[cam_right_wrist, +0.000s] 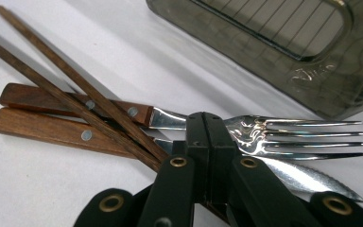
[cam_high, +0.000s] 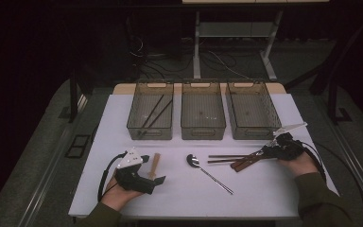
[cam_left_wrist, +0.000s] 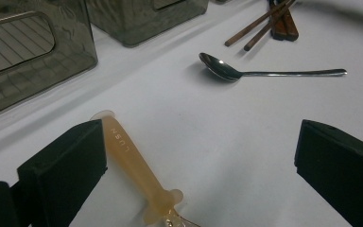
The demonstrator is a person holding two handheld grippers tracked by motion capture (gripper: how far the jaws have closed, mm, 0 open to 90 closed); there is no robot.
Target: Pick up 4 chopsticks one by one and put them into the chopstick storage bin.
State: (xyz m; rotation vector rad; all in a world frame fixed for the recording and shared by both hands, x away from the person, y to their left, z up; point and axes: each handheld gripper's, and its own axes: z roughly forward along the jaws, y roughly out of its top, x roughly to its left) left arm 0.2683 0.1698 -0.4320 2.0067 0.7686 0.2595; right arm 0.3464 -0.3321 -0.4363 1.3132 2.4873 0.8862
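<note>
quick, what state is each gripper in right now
left gripper: open, holding nothing; a translucent amber handle lies on the table beside one jaw.
right gripper: shut, empty, over the fork and knife.

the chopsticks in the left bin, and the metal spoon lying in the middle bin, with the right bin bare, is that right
Not quite. The metal spoon is not in the middle bin; it lies on the white table in front of the bins, as the high view shows. The rest stands: the chopsticks lie in the left bin, and the right bin holds nothing.
</note>
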